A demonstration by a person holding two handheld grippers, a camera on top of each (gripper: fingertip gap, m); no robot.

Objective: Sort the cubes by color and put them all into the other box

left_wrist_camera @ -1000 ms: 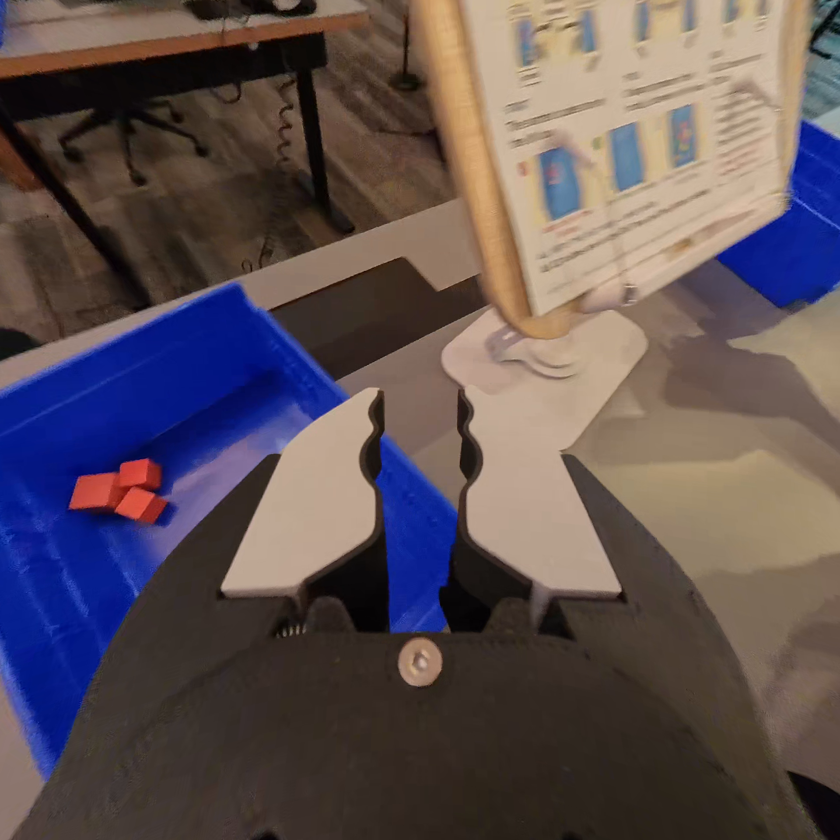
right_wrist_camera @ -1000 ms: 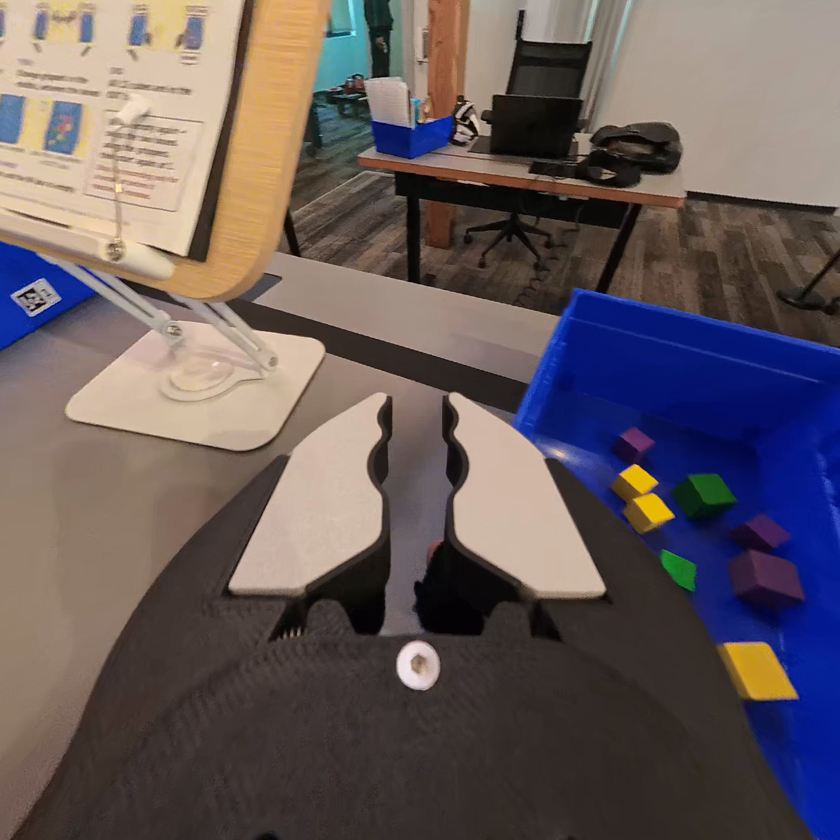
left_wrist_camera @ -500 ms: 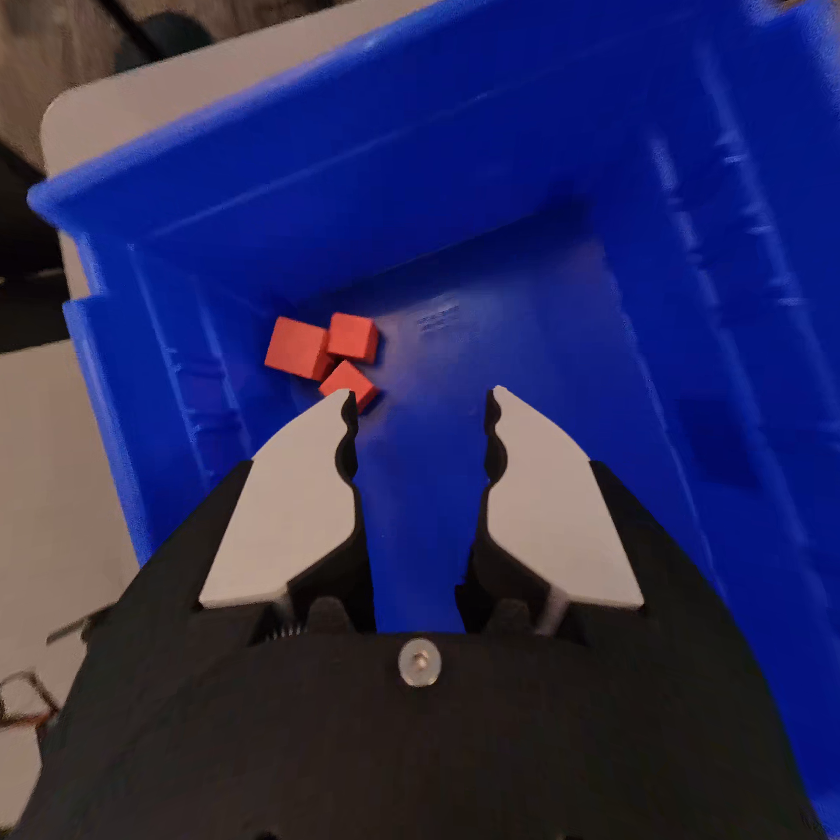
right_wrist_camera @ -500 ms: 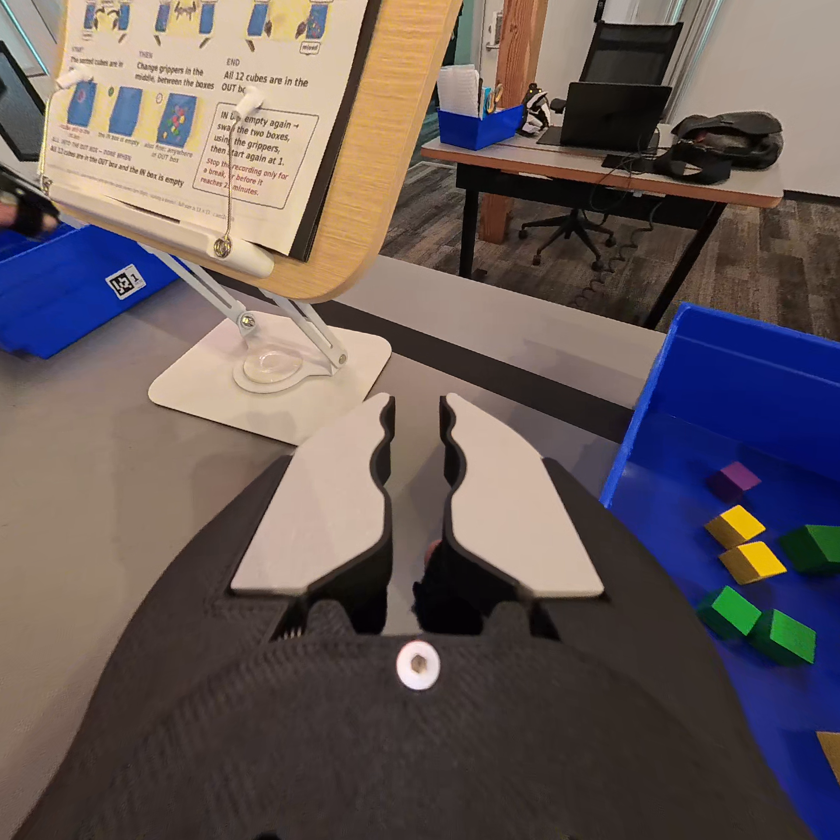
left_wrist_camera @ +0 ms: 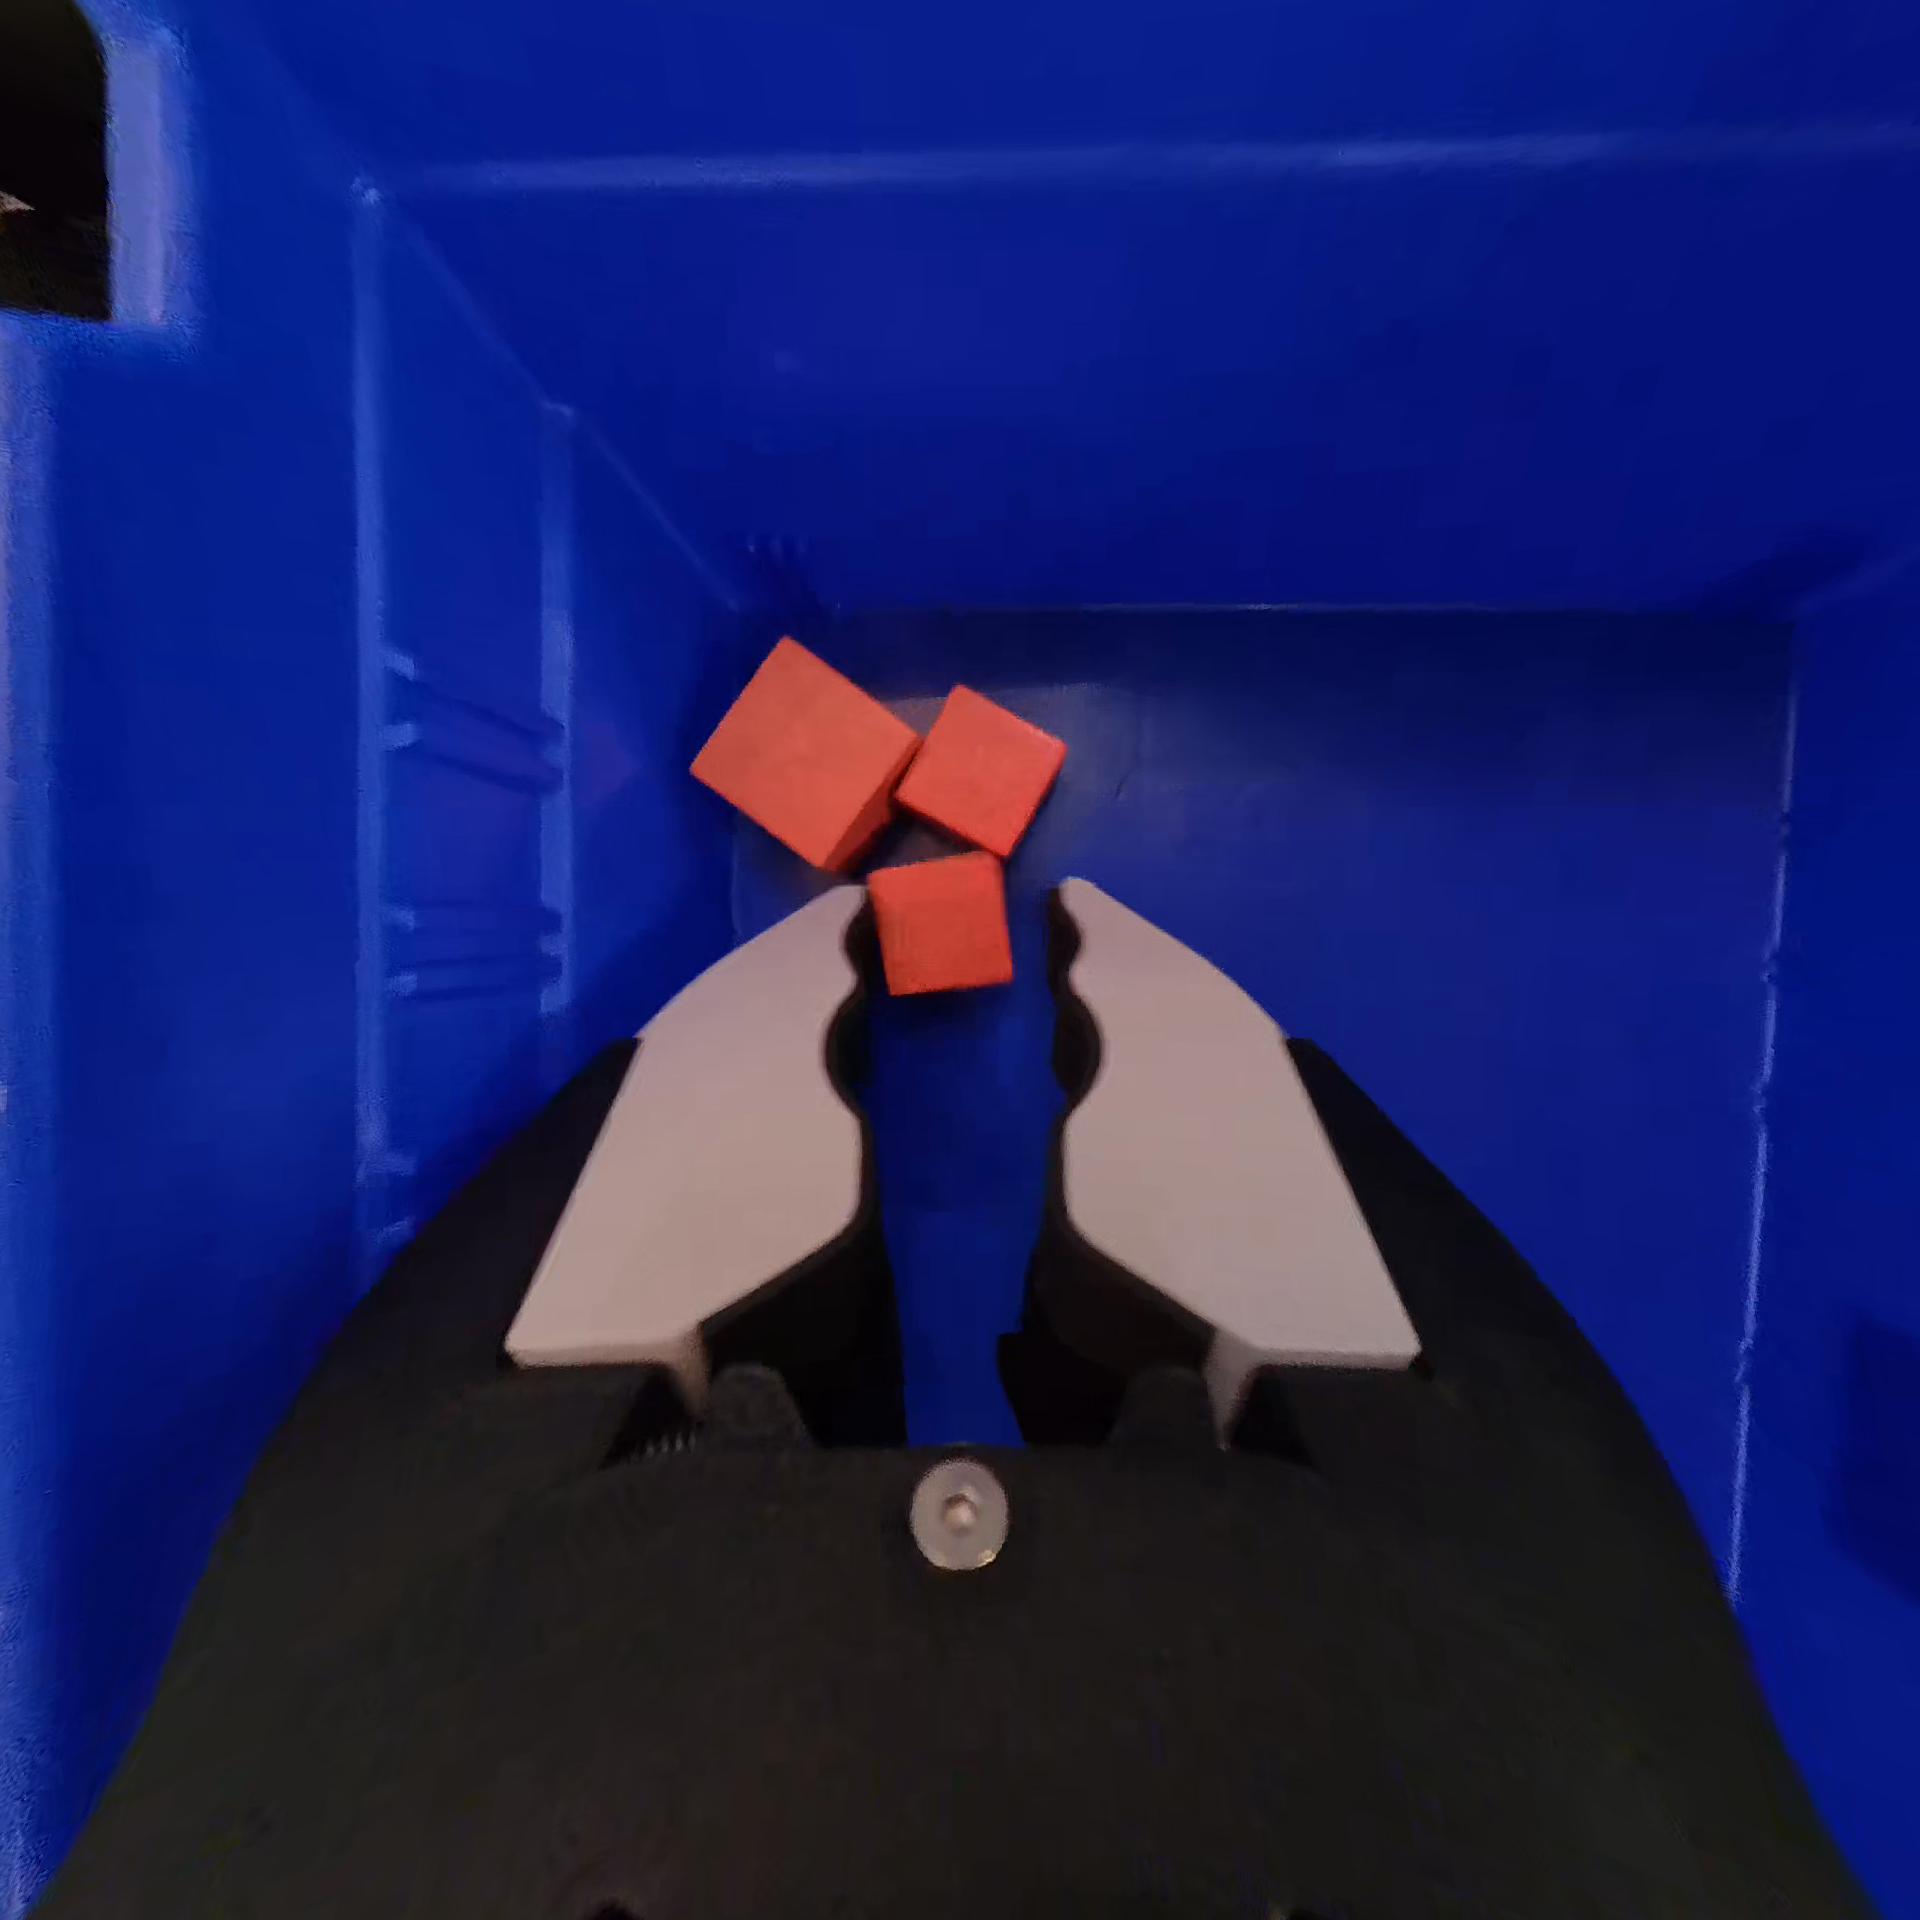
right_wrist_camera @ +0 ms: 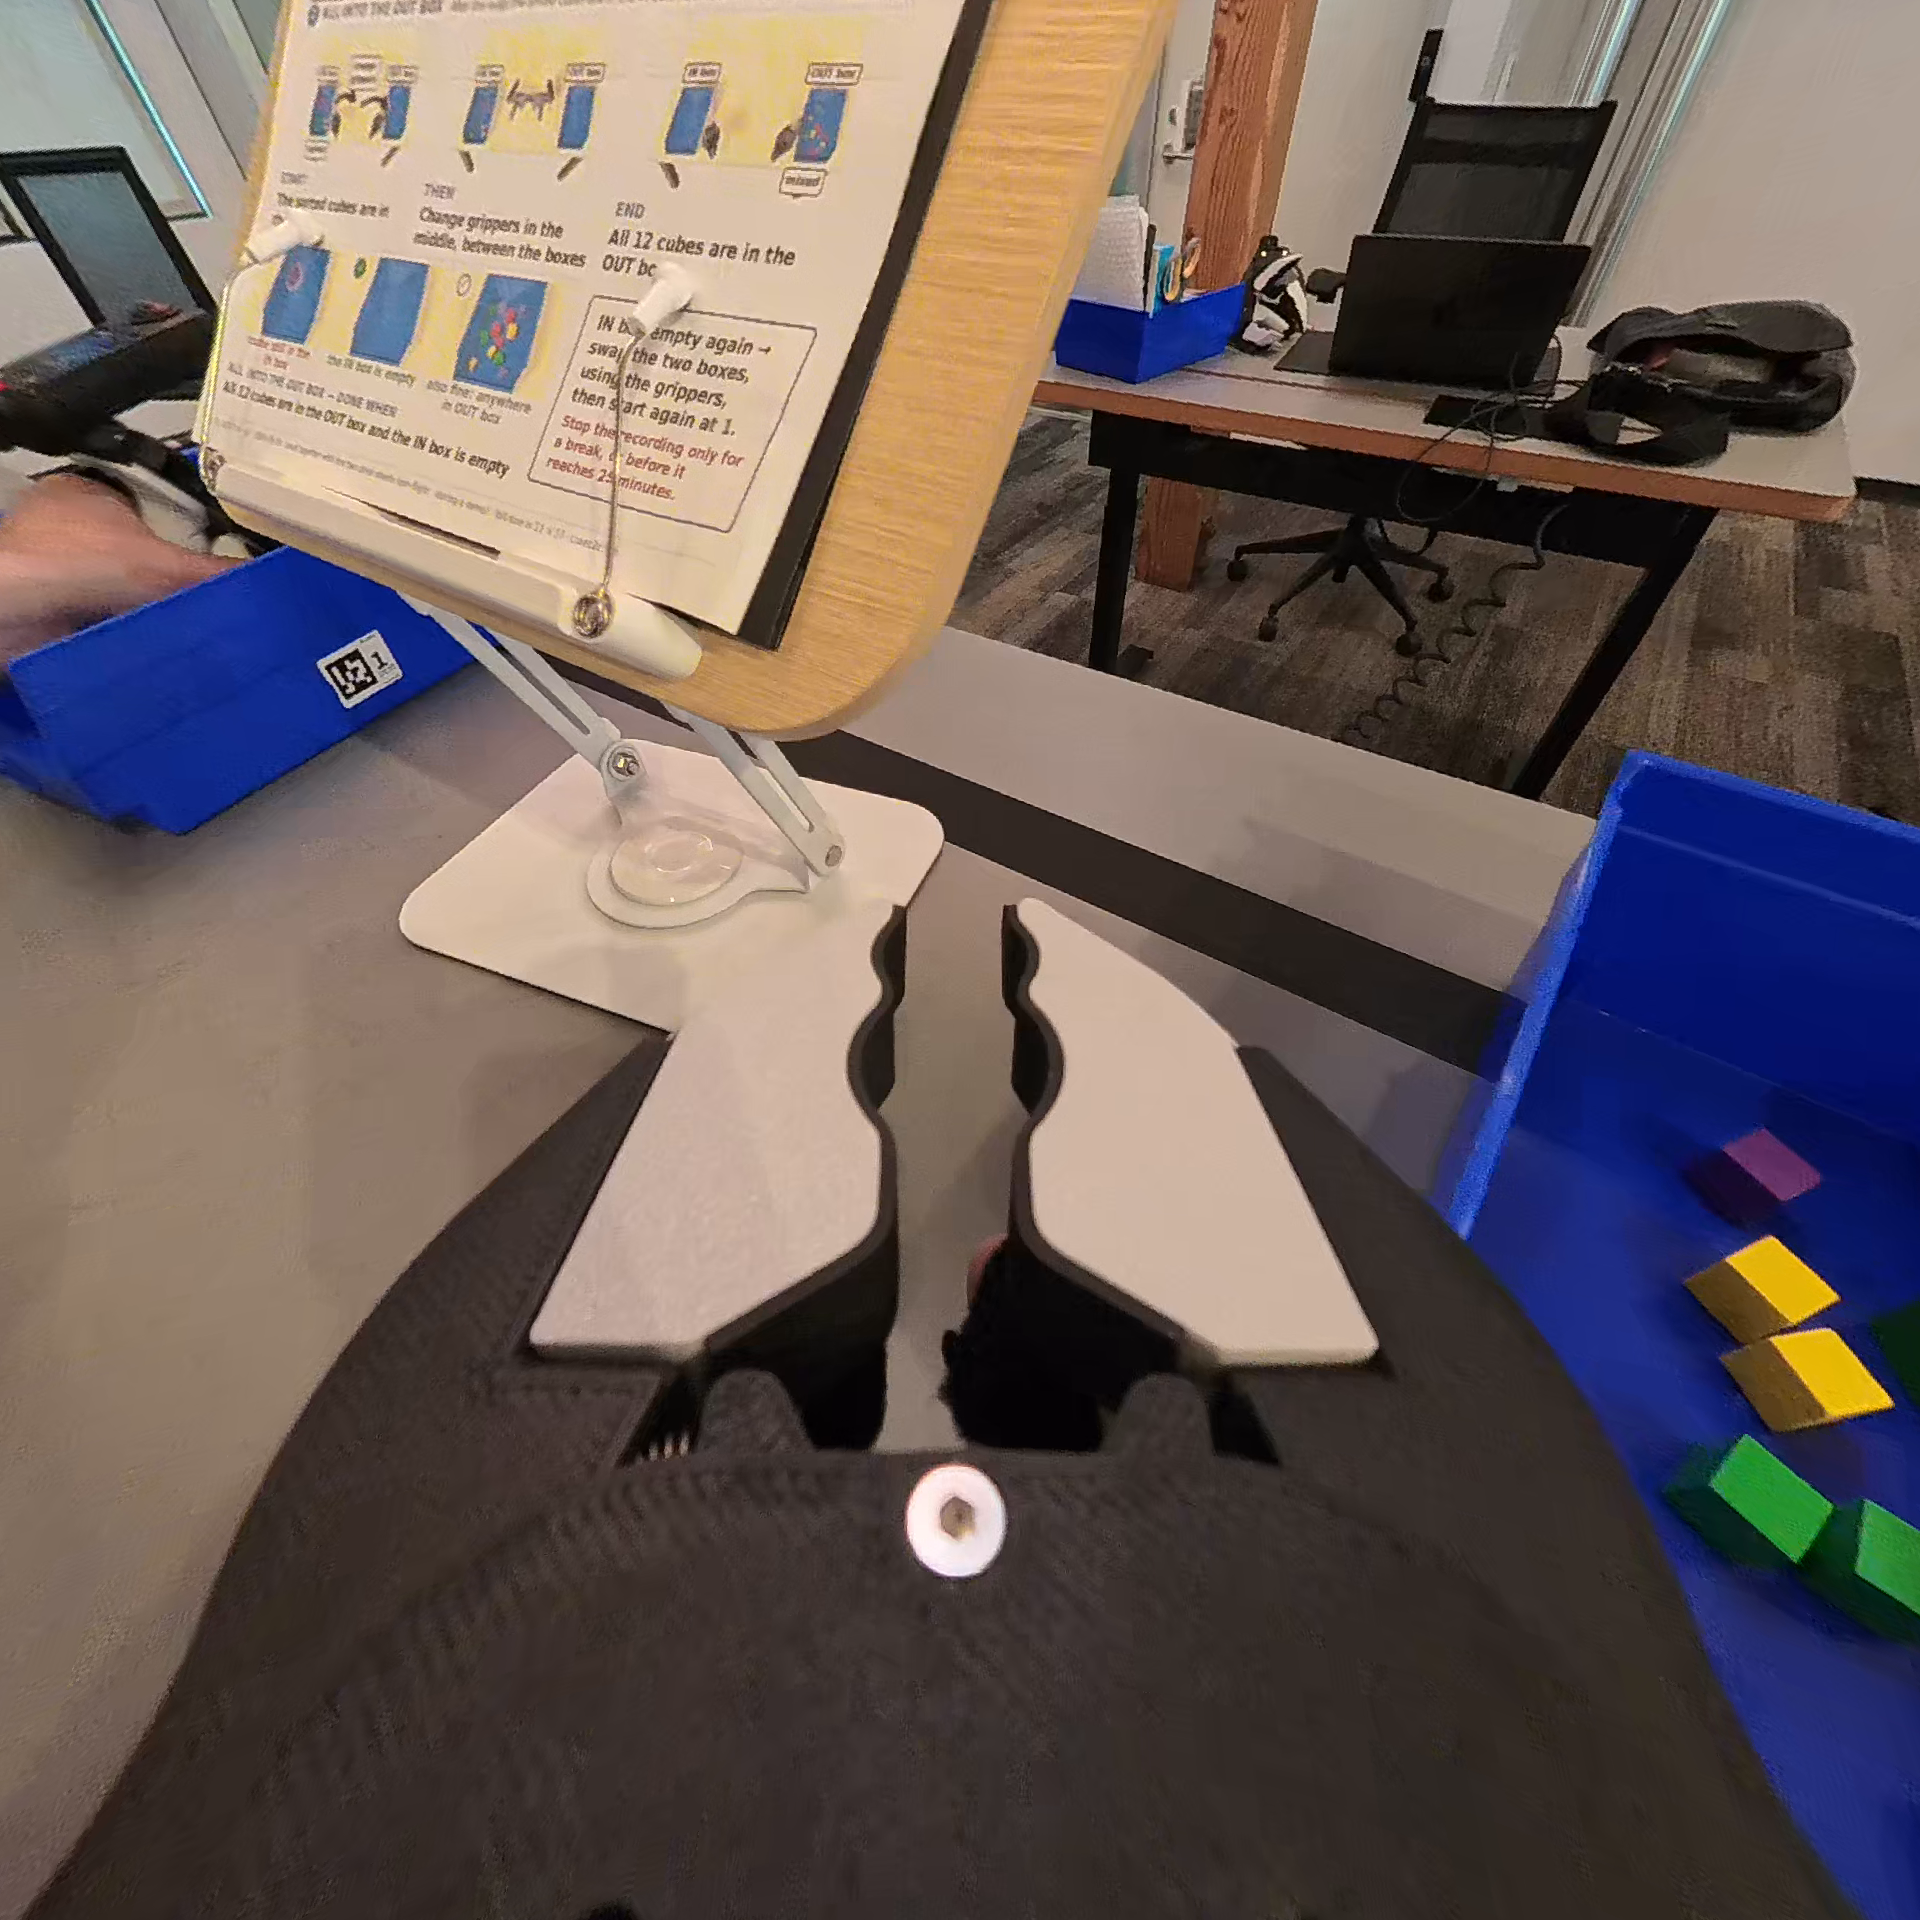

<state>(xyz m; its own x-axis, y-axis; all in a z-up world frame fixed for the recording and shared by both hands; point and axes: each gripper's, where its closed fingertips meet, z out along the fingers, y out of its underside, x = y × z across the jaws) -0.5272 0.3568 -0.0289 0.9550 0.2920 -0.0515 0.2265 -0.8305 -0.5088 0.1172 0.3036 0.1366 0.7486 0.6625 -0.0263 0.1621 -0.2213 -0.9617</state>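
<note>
Left gripper (left_wrist_camera: 956,914) is deep in the blue box (left_wrist_camera: 1247,416), near its left wall, jaws narrow, right pad clear of a red cube (left_wrist_camera: 940,925). Right gripper (right_wrist_camera: 951,935) is narrow, bare, above the table (right_wrist_camera: 208,1039).

My grey table (right_wrist_camera: 260,1091) carries three things directly. A blue box (right_wrist_camera: 187,717) sits at its far left, with a small white sticker on the side. The white flat base of the wooden reading stand (right_wrist_camera: 499,914) rests near the middle. Another blue box (right_wrist_camera: 1714,935) stands at the right edge. A dark strip (right_wrist_camera: 1195,914) crosses the table top.
</note>
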